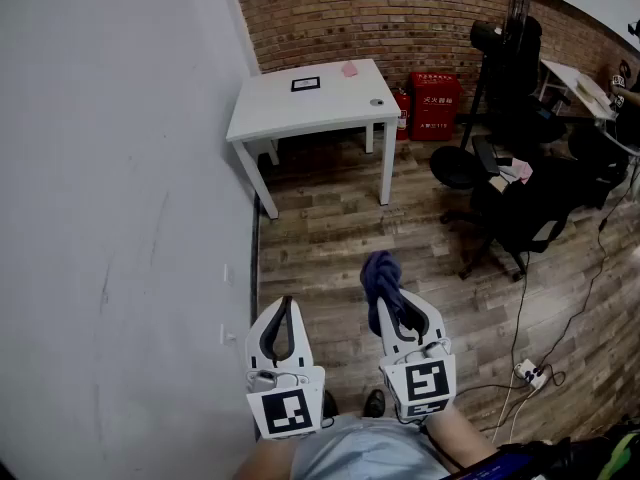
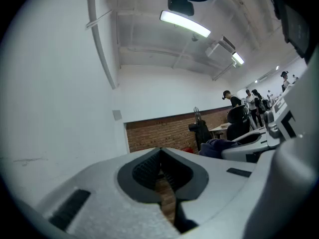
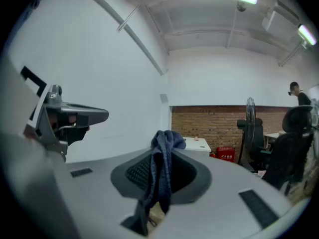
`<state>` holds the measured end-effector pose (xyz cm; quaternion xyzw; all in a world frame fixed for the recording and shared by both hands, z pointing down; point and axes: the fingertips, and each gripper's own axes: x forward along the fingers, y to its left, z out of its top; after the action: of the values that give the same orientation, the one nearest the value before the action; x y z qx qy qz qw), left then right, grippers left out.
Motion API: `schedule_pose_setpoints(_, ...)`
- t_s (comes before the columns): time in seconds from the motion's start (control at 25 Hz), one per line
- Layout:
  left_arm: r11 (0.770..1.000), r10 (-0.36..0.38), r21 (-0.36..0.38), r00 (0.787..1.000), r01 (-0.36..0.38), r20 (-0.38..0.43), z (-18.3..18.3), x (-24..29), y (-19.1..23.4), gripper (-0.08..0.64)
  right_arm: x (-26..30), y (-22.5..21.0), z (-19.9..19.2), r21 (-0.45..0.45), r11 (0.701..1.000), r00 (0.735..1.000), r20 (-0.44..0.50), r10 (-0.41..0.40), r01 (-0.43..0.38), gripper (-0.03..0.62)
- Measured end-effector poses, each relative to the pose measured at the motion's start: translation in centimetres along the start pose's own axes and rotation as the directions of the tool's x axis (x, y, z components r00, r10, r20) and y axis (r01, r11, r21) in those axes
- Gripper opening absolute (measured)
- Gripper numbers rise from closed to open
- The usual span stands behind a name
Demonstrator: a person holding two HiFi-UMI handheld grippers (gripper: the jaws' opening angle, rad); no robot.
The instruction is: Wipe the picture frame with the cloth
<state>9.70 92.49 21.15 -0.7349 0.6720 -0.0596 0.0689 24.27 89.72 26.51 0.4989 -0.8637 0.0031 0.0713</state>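
The right claw (image 1: 400, 313) is clamped on a dark blue crumpled cloth (image 1: 381, 273), which bunches above the jaw tips and hangs down between the pads in the right gripper view. The left claw (image 1: 285, 308) is closed with its tips meeting and nothing between them.

The small black-edged rectangular picture frame (image 1: 306, 84) lies flat on the white rectangular desk (image 1: 300, 118), toward the desk's far side, with its long sides running across the head view, roughly parallel to the red-brick wall (image 1: 330, 18) behind. Both claws are held low near the person's body over the wooden plank floor (image 1: 330, 238), well apart from the desk.

From the cloth-bearing right claw the frame lies straight ahead and off to the left. It sits more nearly in line with the empty left claw, though neither is close. A small pink object (image 1: 350, 69) sits just right of the frame, near the desk's back edge.

I judge that wiping has not begun. The next move calls for closing in on the desk and bringing the right claw forward and leftward over the frame, then sweeping along its long axis.
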Motion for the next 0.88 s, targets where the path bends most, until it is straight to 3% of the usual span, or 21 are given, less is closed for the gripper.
schedule_pose_setpoints(0.44, 1.000, -0.002, 0.007, 0.999, 0.002, -0.032, -1.5, 1.3, -1.3, 0.009, 1.4, -1.5, -1.2, 0.018, 1.000, 1.000, -0.013, 0.019, -0.019, 0.074)
schedule_pose_setpoints(0.68, 1.000, 0.014, -0.013, 0.998, -0.015, -0.060, -3.6, 4.8, 1.1, 0.009, 5.5, -2.1, -2.2, 0.011, 1.000, 0.999, -0.041, 0.019, -0.019, 0.075)
schedule_pose_setpoints(0.88, 1.000, -0.002, 0.012, 0.995, 0.003, -0.095, -6.5, 10.8, 4.0, 0.009, 12.6, -2.8, -3.5, 0.004, 1.000, 0.997, -0.074, 0.018, -0.018, 0.075)
